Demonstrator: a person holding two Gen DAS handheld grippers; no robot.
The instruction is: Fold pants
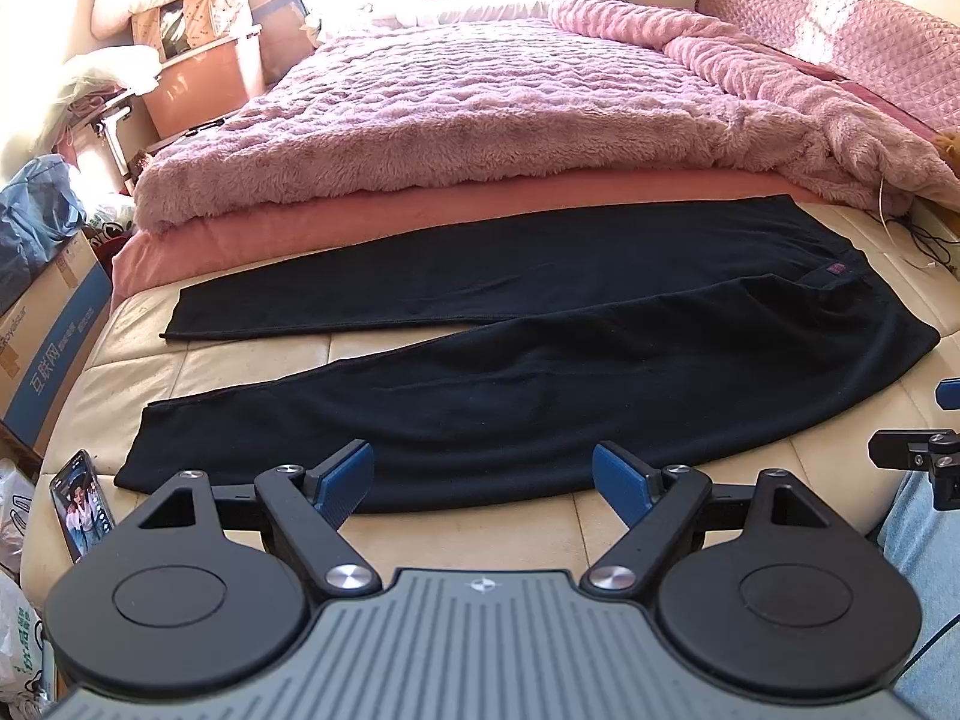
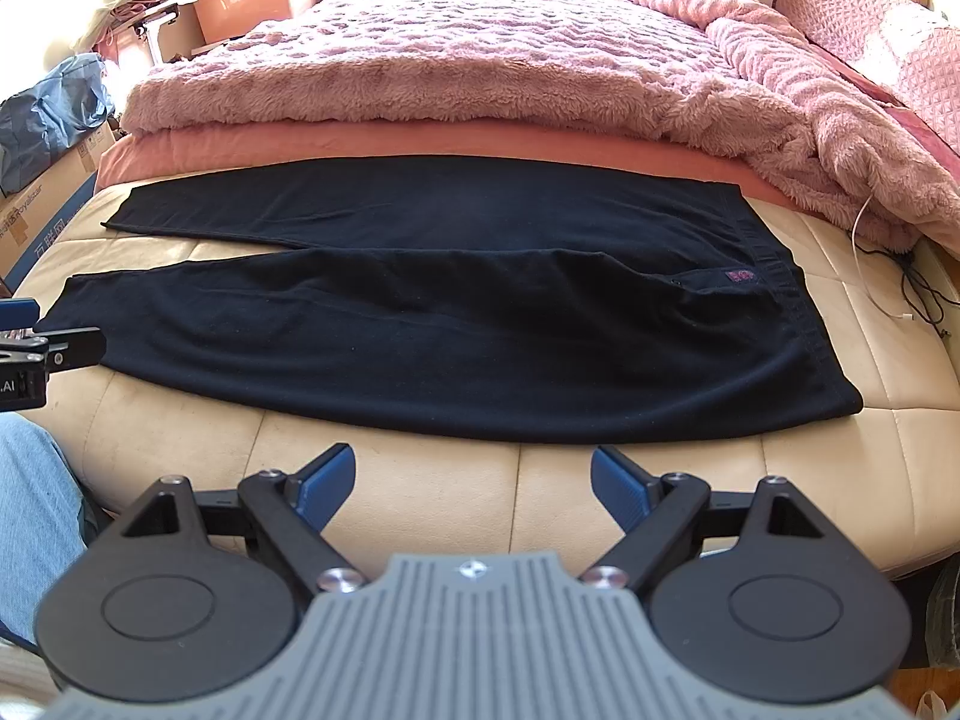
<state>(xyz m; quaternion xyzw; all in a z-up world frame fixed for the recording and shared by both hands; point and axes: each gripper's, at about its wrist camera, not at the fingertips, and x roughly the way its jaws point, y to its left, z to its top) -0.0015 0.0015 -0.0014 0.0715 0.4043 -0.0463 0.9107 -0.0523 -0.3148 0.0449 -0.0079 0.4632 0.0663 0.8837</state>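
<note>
Black pants lie flat on the cream leather bed end, waistband to the right, both legs pointing left and spread apart in a V. They also show in the right wrist view, with a small red label near the waistband. My left gripper is open and empty, just short of the near leg's front edge. My right gripper is open and empty, over the bare cream surface in front of the pants' hip part.
A fluffy pink blanket over a salmon sheet lies right behind the pants. A phone leans at the bed's left front corner. Cables trail at the right. Cardboard boxes and bags stand on the left.
</note>
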